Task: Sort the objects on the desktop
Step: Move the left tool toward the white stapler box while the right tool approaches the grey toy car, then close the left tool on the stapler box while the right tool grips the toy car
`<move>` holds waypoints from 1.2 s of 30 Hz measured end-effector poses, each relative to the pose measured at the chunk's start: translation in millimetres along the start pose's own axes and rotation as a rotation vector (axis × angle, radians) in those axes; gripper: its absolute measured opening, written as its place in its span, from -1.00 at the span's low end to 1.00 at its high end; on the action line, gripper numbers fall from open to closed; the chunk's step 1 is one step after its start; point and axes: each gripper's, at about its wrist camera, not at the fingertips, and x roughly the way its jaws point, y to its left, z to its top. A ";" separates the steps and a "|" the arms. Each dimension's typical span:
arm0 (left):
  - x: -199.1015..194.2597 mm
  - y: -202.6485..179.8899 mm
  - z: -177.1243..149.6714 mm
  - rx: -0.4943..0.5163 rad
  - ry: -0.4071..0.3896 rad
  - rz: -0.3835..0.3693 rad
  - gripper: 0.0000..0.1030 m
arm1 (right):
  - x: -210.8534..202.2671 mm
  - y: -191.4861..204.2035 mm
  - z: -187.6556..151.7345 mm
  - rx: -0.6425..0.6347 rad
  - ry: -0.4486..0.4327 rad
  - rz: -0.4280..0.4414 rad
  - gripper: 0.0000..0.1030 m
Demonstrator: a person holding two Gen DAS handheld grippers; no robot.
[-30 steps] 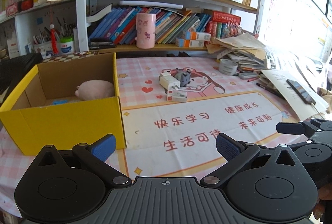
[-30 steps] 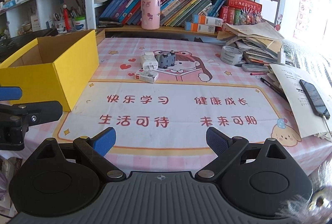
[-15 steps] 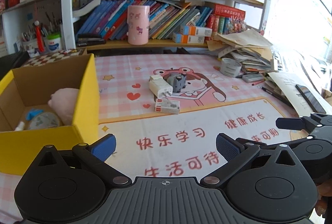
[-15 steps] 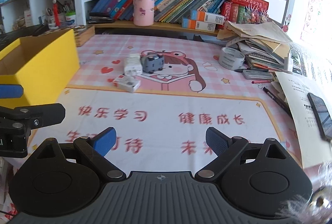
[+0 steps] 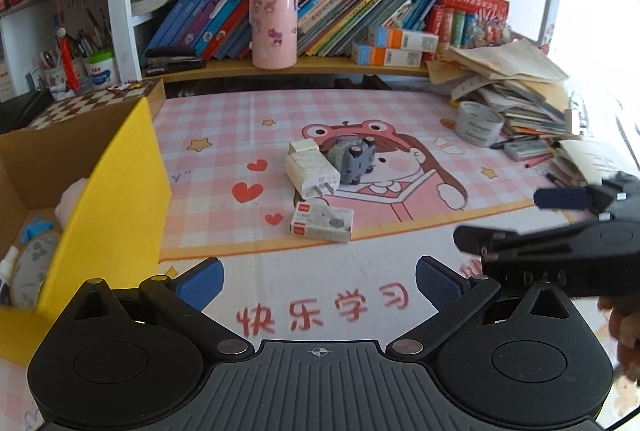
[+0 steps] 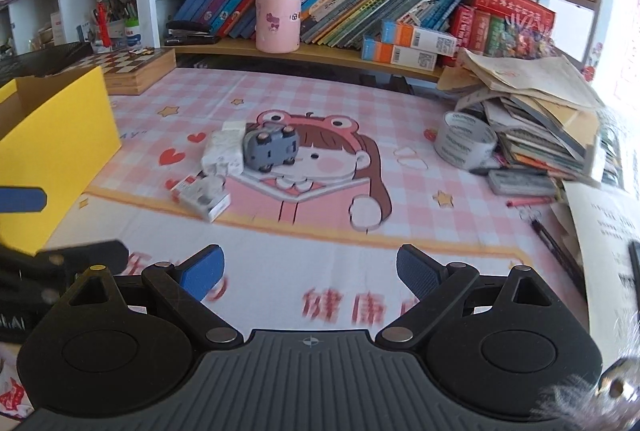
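Observation:
A white charger plug [image 5: 311, 170], a grey toy car [image 5: 353, 159] on its side and a small white eraser box [image 5: 322, 222] lie together on the pink desk mat [image 5: 400, 271]. They also show in the right wrist view: plug [image 6: 224, 152], car [image 6: 271, 148], box [image 6: 203, 196]. A yellow cardboard box [image 5: 108, 207] at the left holds a pink plush and other items. My left gripper [image 5: 319, 281] is open and empty, just short of the eraser box. My right gripper [image 6: 308, 269] is open and empty, to its right.
A roll of tape [image 6: 464, 143], pens and a stack of papers [image 6: 532, 111] crowd the right side. A pink cylinder tin [image 5: 273, 25] stands on the low shelf among books. A chessboard box [image 6: 132, 65] sits behind the yellow box.
Both grippers have moved forward and to the right toward the plug, car and eraser box. The yellow box has slid to the left edge of both views. Jaws stay open.

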 end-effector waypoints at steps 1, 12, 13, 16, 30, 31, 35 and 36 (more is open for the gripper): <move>6.0 -1.3 2.9 0.000 0.001 0.005 0.99 | 6.5 -3.3 5.3 -0.006 -0.001 0.012 0.81; 67.3 -9.2 27.8 0.009 0.021 0.036 0.86 | 86.5 -27.5 58.2 -0.129 -0.007 0.135 0.77; 71.1 -9.8 28.3 0.005 0.025 0.037 0.86 | 92.6 -29.1 62.5 -0.124 0.000 0.154 0.77; 83.1 -13.0 29.5 0.005 0.040 0.040 0.81 | 107.9 -28.7 72.7 -0.131 0.016 0.215 0.78; 119.2 -12.1 26.8 0.039 0.092 0.039 0.36 | 155.3 -4.0 93.5 -0.266 0.066 0.302 0.76; 119.3 -11.7 26.9 0.039 0.090 0.039 0.36 | 159.2 -3.7 93.5 -0.265 0.076 0.298 0.72; 119.6 -10.4 28.4 0.033 0.083 0.044 0.16 | 168.3 -6.2 97.7 -0.225 0.094 0.317 0.69; 119.4 -9.7 28.8 0.031 0.081 0.048 0.08 | 170.2 -6.5 98.9 -0.222 0.097 0.323 0.69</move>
